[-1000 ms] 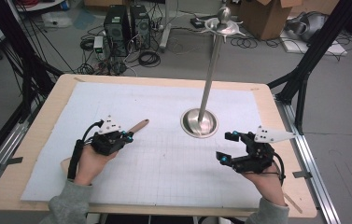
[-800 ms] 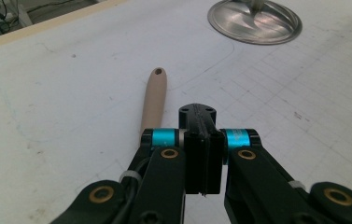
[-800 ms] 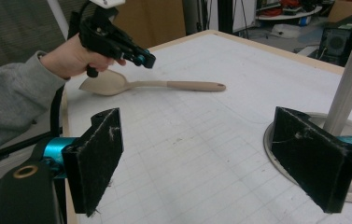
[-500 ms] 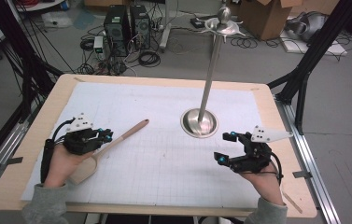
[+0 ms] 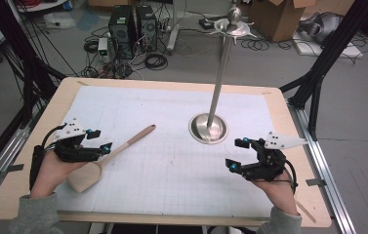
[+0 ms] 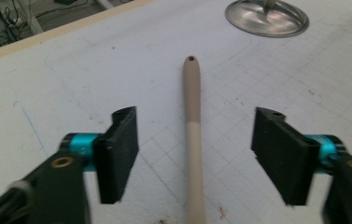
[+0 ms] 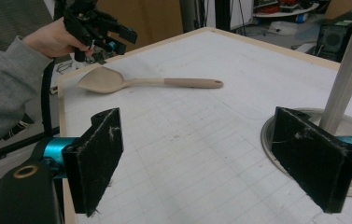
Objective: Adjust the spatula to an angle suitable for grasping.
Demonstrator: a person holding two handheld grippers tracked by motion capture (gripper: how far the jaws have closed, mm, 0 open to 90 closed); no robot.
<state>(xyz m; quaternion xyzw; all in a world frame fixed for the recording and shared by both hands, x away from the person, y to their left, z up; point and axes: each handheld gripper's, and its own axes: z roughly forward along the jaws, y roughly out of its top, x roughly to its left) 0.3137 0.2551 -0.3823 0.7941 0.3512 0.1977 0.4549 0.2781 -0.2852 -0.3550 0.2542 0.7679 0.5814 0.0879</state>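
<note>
Metal stand point(image 5: 210, 127) upright right of table point(image 5: 172, 86) centre, round base on white grid mat point(image 5: 172, 161). Computer towers point(image 5: 132, 27), cables, possibly cardboard boxes point(image 5: 276, 17) on floor behind.

Even overhead light is washing the white surface point(image 5: 172, 122) bright, casting only faint, soft shadows. Glare is flaring off the steel stand base point(image 6: 267, 17). In both gripper views, near jaws are blurring softly; edges are bowing slightly.
</note>
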